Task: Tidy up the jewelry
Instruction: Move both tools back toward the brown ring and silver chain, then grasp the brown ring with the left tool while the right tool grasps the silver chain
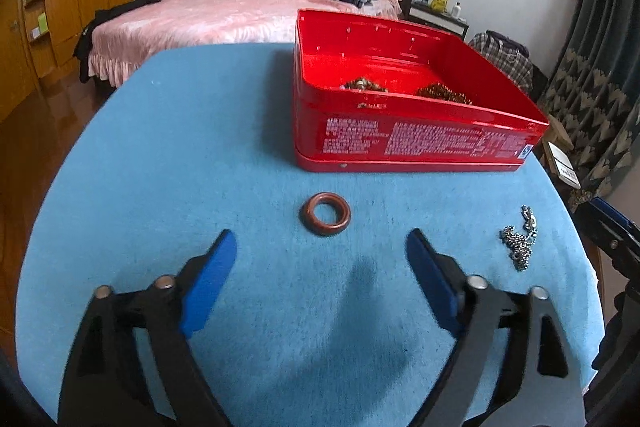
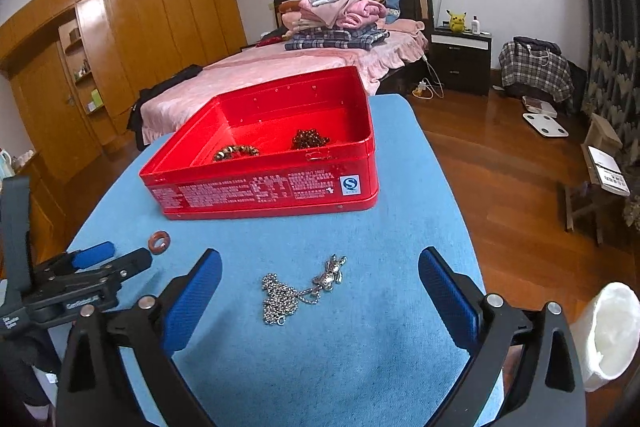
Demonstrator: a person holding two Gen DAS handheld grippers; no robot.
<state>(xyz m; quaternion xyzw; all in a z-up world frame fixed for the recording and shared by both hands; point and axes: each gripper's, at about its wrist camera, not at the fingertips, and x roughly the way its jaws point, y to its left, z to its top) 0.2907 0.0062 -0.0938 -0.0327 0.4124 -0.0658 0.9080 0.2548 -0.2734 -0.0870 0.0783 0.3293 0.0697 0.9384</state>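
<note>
Through my left wrist camera, my left gripper (image 1: pixel 322 247) stands spread and empty above the fuzzy blue cloth table (image 1: pixel 160 155). The brown glossy ring (image 1: pixel 325 214) lies at frame centre just beyond my fingertips. The open red metal tin (image 1: pixel 416 131), upper right, carries white print too small to read.

Through my right wrist camera, my right gripper (image 2: pixel 320 263) gapes empty around the silver ball-chain necklace with its figure pendant (image 2: pixel 300 291), lower centre. A blue-and-white "S" label marks the tin; beaded bracelets (image 2: pixel 236 151) rest inside.
</note>
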